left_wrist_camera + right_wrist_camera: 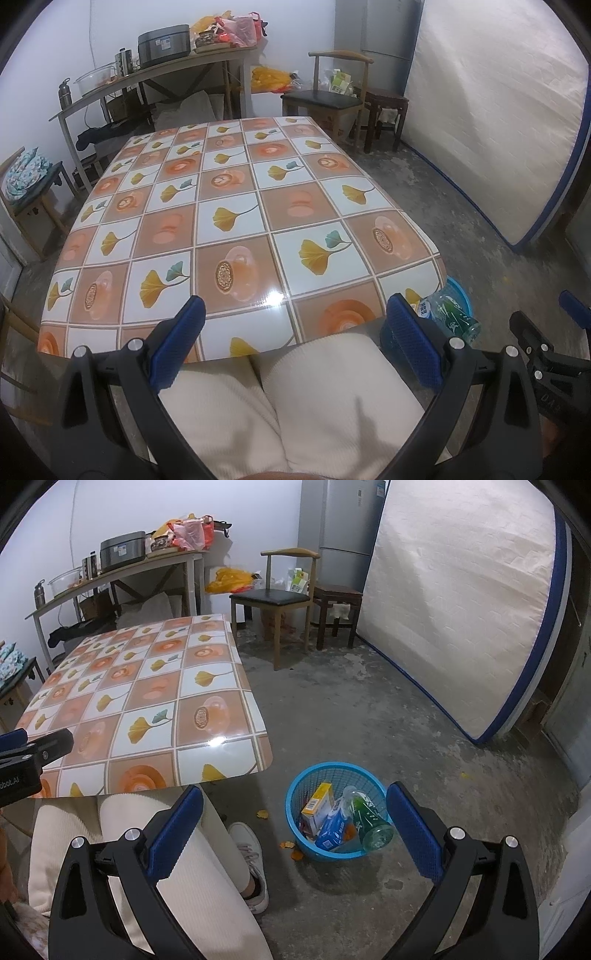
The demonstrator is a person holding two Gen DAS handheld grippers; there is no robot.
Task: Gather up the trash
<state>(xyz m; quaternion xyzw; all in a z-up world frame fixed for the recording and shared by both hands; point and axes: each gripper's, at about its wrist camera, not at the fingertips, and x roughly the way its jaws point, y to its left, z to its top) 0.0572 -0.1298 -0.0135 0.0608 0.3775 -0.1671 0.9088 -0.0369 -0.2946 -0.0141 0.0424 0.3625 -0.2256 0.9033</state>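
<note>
we saw the mattress (461,602) leaning upright at the far right. the table (236,221) with its tiled cloth sat in front of the knees. blue basket (334,771) stood on the floor just right of the table corner, holding the green bottle (367,819), a yellow box (317,805) and a blue pack (332,830). left gripper (295,339) was wide open over the lap, gripping nothing. right gripper (295,827) was wide open, empty, near the basket.

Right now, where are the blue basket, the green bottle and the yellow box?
blue basket (295,794), right wrist view, left rim.
green bottle (365,816), right wrist view, its body.
yellow box (318,802), right wrist view, its front face.
</note>
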